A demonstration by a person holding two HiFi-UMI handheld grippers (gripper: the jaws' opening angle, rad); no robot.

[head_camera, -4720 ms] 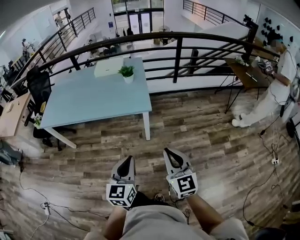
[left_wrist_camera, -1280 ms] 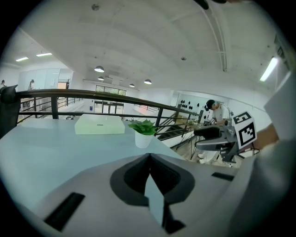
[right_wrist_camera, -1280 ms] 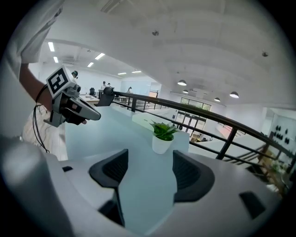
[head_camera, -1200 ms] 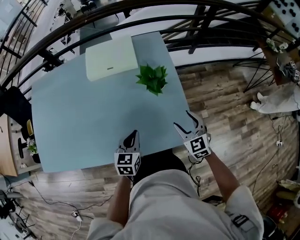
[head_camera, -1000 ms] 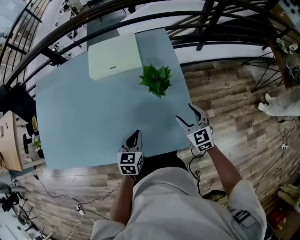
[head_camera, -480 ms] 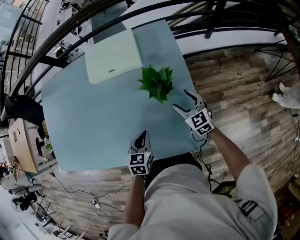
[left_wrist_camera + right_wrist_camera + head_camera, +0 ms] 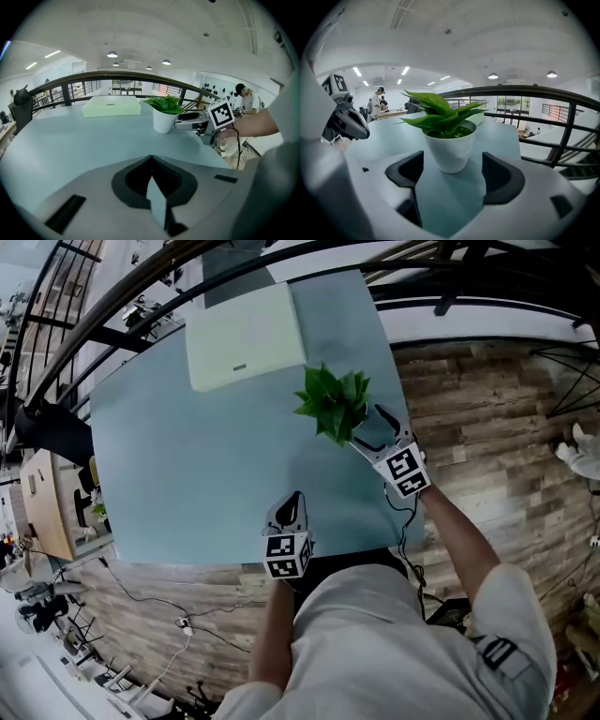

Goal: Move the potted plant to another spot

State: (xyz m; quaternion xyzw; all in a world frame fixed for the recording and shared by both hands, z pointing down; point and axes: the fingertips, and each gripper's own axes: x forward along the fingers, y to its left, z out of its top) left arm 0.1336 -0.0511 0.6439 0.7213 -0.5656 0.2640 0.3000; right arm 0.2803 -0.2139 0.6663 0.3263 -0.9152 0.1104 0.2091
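The potted plant (image 7: 335, 404), green leaves in a small white pot (image 7: 450, 149), stands upright on the light blue table (image 7: 187, 465) near its right edge. My right gripper (image 7: 373, 430) sits just in front of it. Its jaws are opening, and the pot stands between the fingertips with a gap on each side, untouched. In the right gripper view the gripper (image 7: 451, 172) frames the pot's base. My left gripper (image 7: 294, 498) hovers over the table's near edge, shut and empty, its tips (image 7: 151, 158) meeting. From there the plant (image 7: 164, 118) and the right gripper (image 7: 190, 124) show ahead to the right.
A flat pale green box (image 7: 246, 337) lies at the table's far side, behind the plant. A black railing (image 7: 112, 296) curves beyond the table. Wood plank floor (image 7: 497, 427) lies to the right, and a black chair (image 7: 47, 423) stands at the table's left end.
My right gripper has moved forward along the table's right edge up to the pot, and its jaws have widened. The left gripper has shifted slightly forward over the near edge.
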